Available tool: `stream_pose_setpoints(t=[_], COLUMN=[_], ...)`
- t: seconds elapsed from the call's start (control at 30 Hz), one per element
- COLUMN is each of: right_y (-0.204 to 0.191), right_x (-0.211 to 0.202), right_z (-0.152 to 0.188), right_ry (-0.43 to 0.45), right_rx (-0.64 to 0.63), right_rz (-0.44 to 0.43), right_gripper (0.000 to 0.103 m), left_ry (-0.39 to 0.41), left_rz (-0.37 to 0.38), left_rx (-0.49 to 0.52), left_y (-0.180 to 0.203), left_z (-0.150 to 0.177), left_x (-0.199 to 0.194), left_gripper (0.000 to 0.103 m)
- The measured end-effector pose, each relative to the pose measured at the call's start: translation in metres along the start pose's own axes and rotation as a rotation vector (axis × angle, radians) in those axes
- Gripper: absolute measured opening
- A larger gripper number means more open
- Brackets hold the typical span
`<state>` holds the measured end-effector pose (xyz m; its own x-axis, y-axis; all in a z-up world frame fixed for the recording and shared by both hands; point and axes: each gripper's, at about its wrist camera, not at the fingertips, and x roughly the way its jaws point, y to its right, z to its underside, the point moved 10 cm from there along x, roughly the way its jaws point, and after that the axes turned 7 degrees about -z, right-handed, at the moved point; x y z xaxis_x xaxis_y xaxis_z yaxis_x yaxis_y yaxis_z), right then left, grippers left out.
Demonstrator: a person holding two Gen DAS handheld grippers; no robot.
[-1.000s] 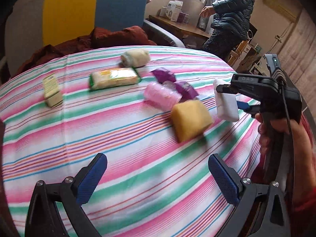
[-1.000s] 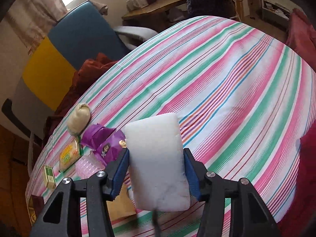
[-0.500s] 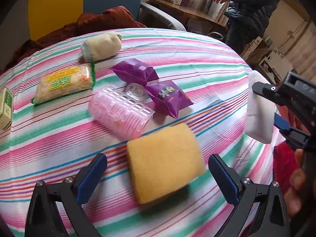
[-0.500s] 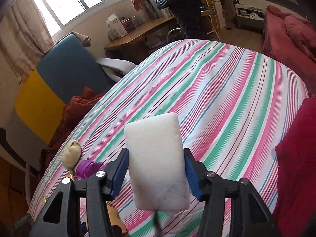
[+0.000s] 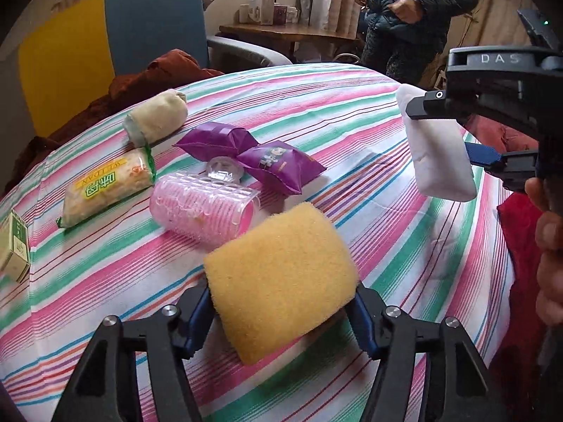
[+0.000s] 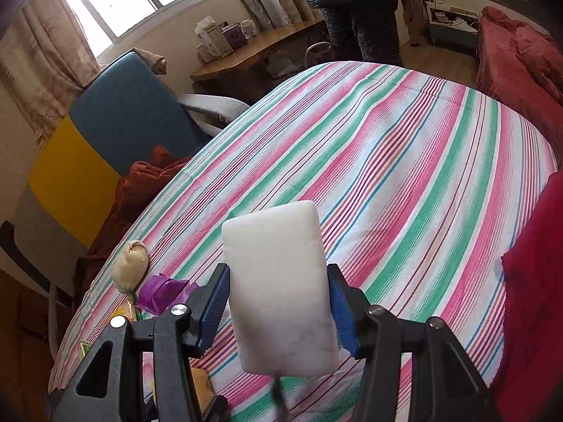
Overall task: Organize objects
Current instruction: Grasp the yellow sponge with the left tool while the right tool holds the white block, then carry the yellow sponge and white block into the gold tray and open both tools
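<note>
From the left wrist, my left claw was closing with the yellow sponge between its pads, hiding the striped cloth beneath. A green box was cut off at the left edge. The pink roller tube lay just beyond.

From the right wrist, my right claw clenched the white bar above the cloth's near edge; the sponge barely showed behind the fingers.

Pink roller crowds yellow sponge; striped cloth rightward bare.
</note>
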<state>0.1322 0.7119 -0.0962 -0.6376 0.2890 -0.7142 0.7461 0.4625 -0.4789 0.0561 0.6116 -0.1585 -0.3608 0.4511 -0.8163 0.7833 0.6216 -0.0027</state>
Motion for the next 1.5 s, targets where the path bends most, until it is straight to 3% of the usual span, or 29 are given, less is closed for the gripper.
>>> stream_pose_setpoints(t=[0.43, 0.63, 0.87, 1.27, 1.5], right_y=[-0.020, -0.031, -0.041, -0.054, -0.081], right_x=[-0.001, 0.000, -0.002, -0.009, -0.030], right_z=[0.003, 0.006, 0.008, 0.005, 0.004], right_ry=[0.000, -0.006, -0.003, 0.026, 0.104], right_rx=[-0.041, -0.070, -0.116, -0.172, -0.284], right_rz=[-0.062, -0.090, -0.102, -0.126, -0.150], right_gripper=[0.055, 0.055, 0.055, 0.055, 0.055], left_ry=[0.089, 0.134, 0.124, 0.191, 0.243], left_rz=[0.071, 0.072, 0.094, 0.055, 0.028], left_rx=[-0.181, -0.153, -0.169, -0.196, -0.241], left_y=[-0.065, -0.075, -0.080, -0.117, -0.149], left_z=[0.028, 0.042, 0.053, 0.055, 0.063], left_x=[-0.069, -0.096, -0.099, -0.136, -0.168], left_gripper=[0.065, 0.065, 0.065, 0.065, 0.065])
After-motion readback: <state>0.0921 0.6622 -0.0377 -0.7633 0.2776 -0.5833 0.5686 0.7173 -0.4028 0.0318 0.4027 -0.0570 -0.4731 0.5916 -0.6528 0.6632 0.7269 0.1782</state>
